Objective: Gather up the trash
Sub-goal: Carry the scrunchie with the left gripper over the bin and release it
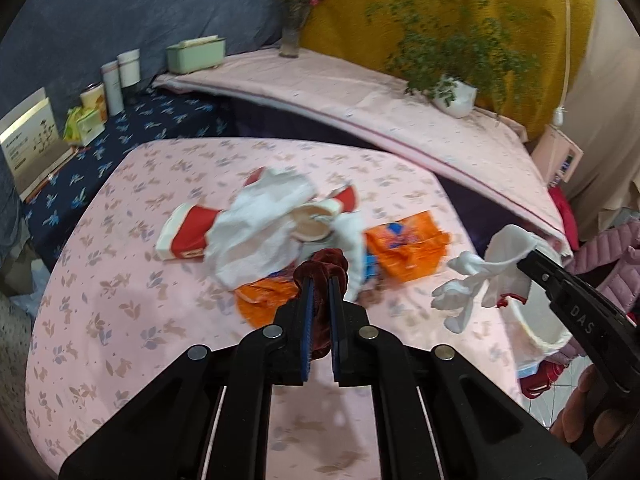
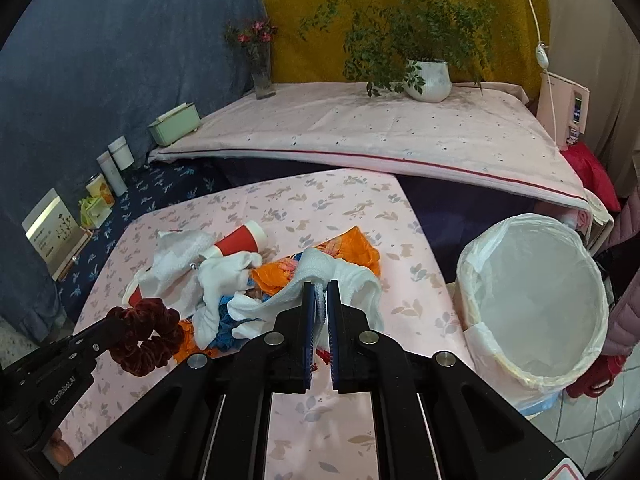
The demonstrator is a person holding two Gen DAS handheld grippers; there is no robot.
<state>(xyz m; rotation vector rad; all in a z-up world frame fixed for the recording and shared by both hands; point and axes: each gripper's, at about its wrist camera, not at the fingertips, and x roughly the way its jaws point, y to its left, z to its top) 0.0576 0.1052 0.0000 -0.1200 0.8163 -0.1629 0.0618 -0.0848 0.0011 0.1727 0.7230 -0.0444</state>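
We had the left gripper (image 1: 320, 280) pinched on a dark red velvet scrunchie (image 2: 146, 334), which hung clear of the pink leaf-print tablecloth (image 1: 120, 280), and the right gripper (image 2: 321, 286) clamped tight on a white disposable glove (image 1: 480, 276), its limp fingers dangling beside the bin. Lettering on the side of our left tool read "GenRobot.AI" and on the right one "DAS". Just beyond the tips lay the heap of rubbish at the middle of the table: crumpled white paper towels (image 1: 264, 224), an orange snack wrapper (image 1: 404, 244) with blue print, too creased for us to read, and a red paper cup (image 2: 240, 242) with a white rim lying on its side; a second such cup (image 1: 186, 238) lay at the heap's left. To our right, just beside the table edge, stood the waste bin (image 2: 532, 304), lined with a white bag. Further back on the left, on a dark blue cloth, stood a printed card (image 1: 32, 140), its writing too small to make out, a tissue pack, and white canisters (image 1: 120, 76). Farthest off, a pink-covered shelf (image 2: 380, 128) bore a green box (image 2: 174, 124), a vase of red flowers (image 2: 260, 64), and a leafy potted plant (image 2: 426, 76).
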